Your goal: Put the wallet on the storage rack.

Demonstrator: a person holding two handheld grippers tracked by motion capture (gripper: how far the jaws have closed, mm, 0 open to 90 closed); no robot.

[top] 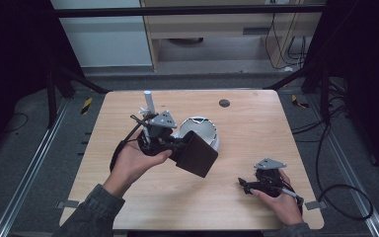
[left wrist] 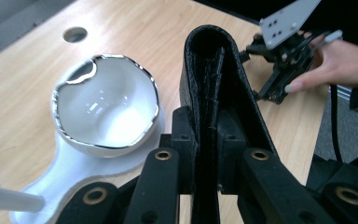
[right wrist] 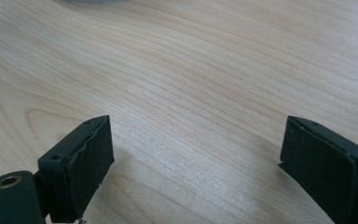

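Found left gripper (top: 179, 148) (left wrist: 206, 140) above the middle of the wooden table (top: 256, 133), held in the left hand (top: 135, 160), sleeve entering from the near edge. Saw both jaws pressed tight against a dark folded case (top: 196, 155) (left wrist: 210, 60), so logged as closed and gripping it. In the left gripper view, saw the case standing on edge between the jaws, fold at the far end, two sides nearly touching. From above, read the case as a flat dark square, tilted and raised off the tabletop, its far corner overlapping the near side of a white bowl (top: 201, 129) (left wrist: 105, 107); could not tell whether case and bowl touched. Noted the bowl upright and empty, with a shiny wavy rim, resting on a flat white base (left wrist: 98, 165) of irregular outline. Marked a small round hole (top: 224, 103) (left wrist: 75, 34) in the tabletop beyond the bowl. Found right gripper (top: 244, 186) (right wrist: 196, 154) low at the near right part of the table, well apart from case and bowl, held in the right hand (top: 279, 203). Saw its jaws spread wide with bare wood grain between them, nothing gripped; logged as open.
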